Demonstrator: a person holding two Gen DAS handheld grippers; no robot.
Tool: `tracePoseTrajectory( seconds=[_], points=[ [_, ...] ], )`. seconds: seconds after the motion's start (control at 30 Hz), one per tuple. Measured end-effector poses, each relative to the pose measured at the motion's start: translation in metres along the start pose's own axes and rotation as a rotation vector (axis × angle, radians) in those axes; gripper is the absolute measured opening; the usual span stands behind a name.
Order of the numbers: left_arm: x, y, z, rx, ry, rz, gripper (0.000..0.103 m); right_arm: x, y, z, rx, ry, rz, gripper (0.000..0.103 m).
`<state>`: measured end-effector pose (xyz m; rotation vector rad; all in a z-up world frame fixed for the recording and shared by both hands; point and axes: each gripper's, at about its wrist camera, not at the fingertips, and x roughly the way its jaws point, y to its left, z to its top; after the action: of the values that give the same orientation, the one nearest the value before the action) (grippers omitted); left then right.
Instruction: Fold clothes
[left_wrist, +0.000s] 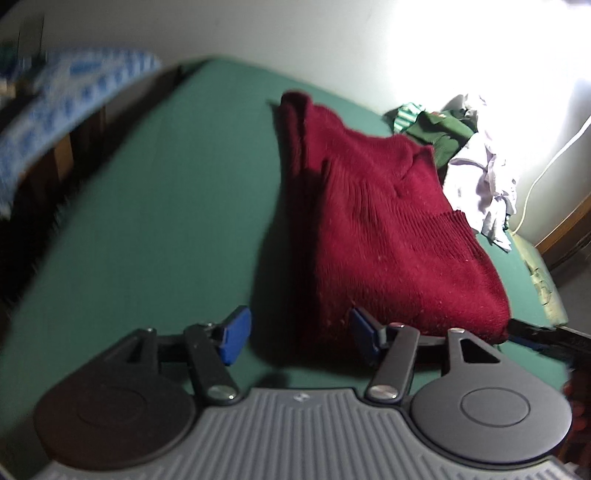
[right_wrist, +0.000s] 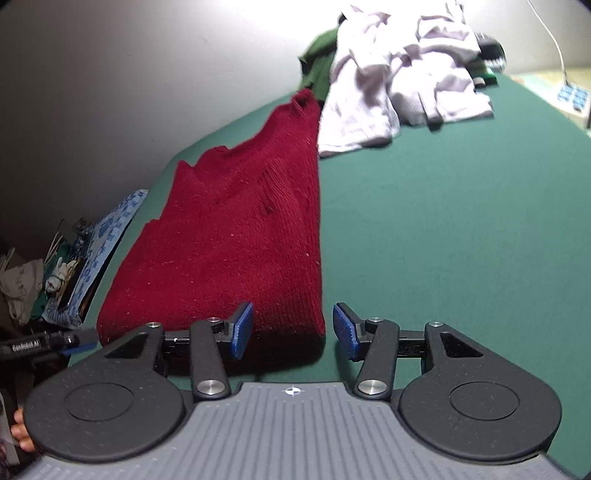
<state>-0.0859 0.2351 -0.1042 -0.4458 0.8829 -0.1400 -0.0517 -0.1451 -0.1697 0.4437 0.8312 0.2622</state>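
Observation:
A dark red knit sweater (left_wrist: 388, 229) (right_wrist: 240, 240) lies folded into a long strip on the green surface (left_wrist: 166, 221) (right_wrist: 443, 221). My left gripper (left_wrist: 300, 334) is open at the sweater's near edge. The sweater's left near corner lies between the blue pads; the left pad stands clear of the knit. My right gripper (right_wrist: 293, 331) is open at the same near edge, with the right near corner between its pads and a gap on the right side. The left gripper's tip (right_wrist: 55, 341) also shows at the left of the right wrist view.
A heap of clothes sits at the far end: a pale lilac garment (left_wrist: 480, 177) (right_wrist: 399, 81) and a green one (left_wrist: 436, 129) (right_wrist: 319, 55). A blue patterned cloth (left_wrist: 55, 110) (right_wrist: 107, 236) hangs beyond the surface's left edge. A white cable (left_wrist: 546, 166) runs along the wall.

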Motion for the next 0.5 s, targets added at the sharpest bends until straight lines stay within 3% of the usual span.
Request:
tracePoseTrajectory(
  seconds=[0.23,0.5],
  points=[
    [0.016,0.003,0.003,-0.096,0.002,-0.07,0.063,0.012,0.005,-0.002,0.003,0.024,-0.011,0.053],
    [0.026,-0.002,0.004,-0.083,-0.012,-0.108,0.052,0.018,0.01,-0.003,-0.022,0.003,0.004,0.052]
  ],
)
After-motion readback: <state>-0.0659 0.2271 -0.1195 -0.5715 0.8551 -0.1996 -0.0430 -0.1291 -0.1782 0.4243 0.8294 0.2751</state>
